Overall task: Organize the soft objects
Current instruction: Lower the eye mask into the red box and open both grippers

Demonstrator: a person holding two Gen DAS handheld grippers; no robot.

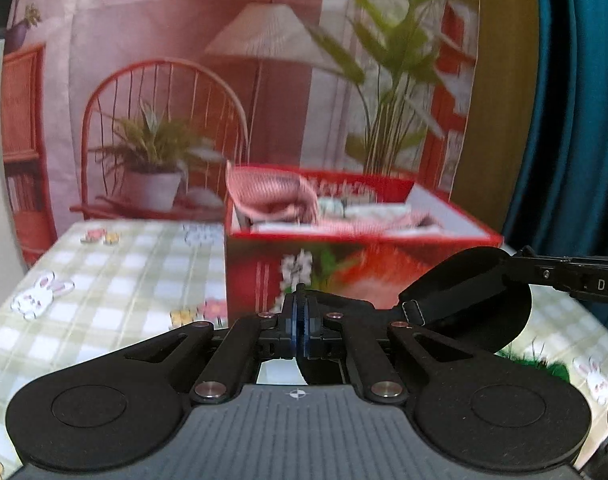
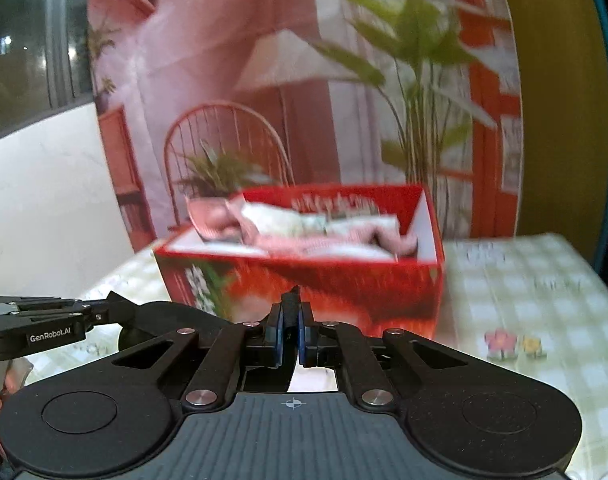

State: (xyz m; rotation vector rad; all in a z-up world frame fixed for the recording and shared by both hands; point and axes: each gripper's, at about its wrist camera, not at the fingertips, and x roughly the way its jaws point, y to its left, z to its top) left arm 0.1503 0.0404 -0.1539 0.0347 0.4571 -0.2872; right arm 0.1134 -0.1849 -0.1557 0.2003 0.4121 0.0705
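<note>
1. Resting in a red box (image 1: 356, 268), the soft items form a low heap: a pink ribbed cloth (image 1: 272, 196) bunched at the left end, with pale printed fabric (image 1: 368, 210) folded beside it. Both views are motion-blurred, so finer detail cannot be read.
2. Box: one, open-topped, white inside, floral print on the near face; it stands on a green-checked tablecloth (image 1: 116, 280) with bunny and flower motifs.
3. Orientation: in the right wrist view the heap's long axis runs left to right along the box (image 2: 304, 280), with the pink cloth (image 2: 328, 240) trailing to the right end and the pale fabric (image 2: 284, 218) lying over it.
4. Count: pink cloth pieces may be one or two; cannot tell. Pale fabric: at least one piece.
5. Left gripper (image 1: 303, 320): jaws fully together, blue pads meeting, nothing between them.
6. Right gripper (image 2: 290, 320): jaws fully together, empty.
7. Both grippers sit before the box's near face, apart from it.
8. Backdrop (image 1: 224, 80): one printed room scene behind the table.
</note>
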